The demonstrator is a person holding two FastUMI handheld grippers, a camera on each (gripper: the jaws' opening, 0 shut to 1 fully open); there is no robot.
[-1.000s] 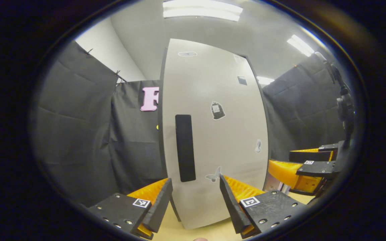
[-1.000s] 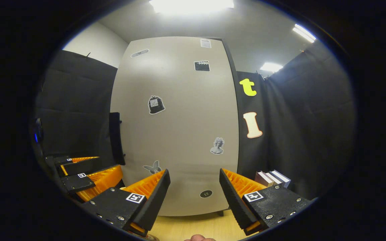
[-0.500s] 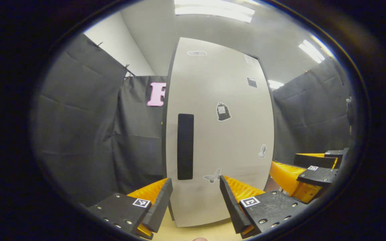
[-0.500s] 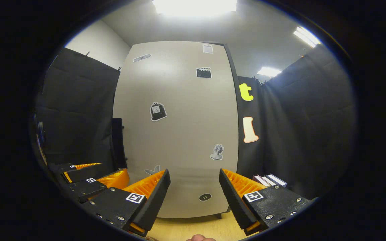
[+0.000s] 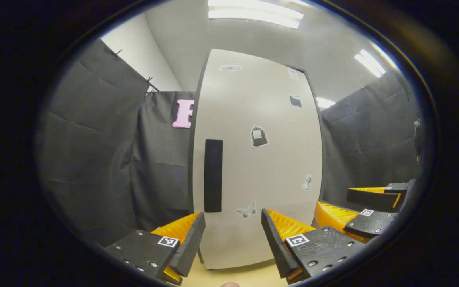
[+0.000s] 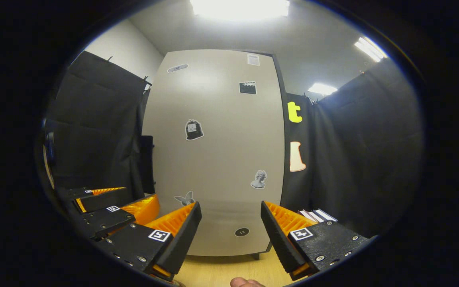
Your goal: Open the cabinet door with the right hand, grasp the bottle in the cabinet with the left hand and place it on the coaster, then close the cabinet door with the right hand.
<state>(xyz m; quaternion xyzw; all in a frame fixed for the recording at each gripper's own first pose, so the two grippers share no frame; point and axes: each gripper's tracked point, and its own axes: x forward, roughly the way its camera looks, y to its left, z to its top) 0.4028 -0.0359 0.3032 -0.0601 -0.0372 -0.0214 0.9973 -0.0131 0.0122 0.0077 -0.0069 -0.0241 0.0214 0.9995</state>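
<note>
A tall beige cabinet stands upright on the wooden table, its door (image 5: 261,167) (image 6: 217,159) closed and dotted with small stickers. A black vertical handle (image 5: 213,175) (image 6: 147,164) runs along the door's left edge. My left gripper (image 5: 232,244) is open in front of the door's lower part, a short way off it. My right gripper (image 6: 231,239) is open too, facing the door's lower right area. In the left gripper view the right gripper (image 5: 367,213) sits at the right; in the right gripper view the left gripper (image 6: 112,205) sits at the lower left. What is inside the cabinet is hidden.
Black cloth walls surround the cabinet on both sides. A small stack of books (image 6: 318,215) lies to the cabinet's right. The light wooden table (image 6: 221,271) runs under both grippers. A fingertip (image 6: 245,282) shows at the bottom edge.
Both grippers have drawn back slightly and shifted, so the cabinet looks a little smaller. The right gripper sits lower in the left gripper view. Both stay open; the door stays closed.
</note>
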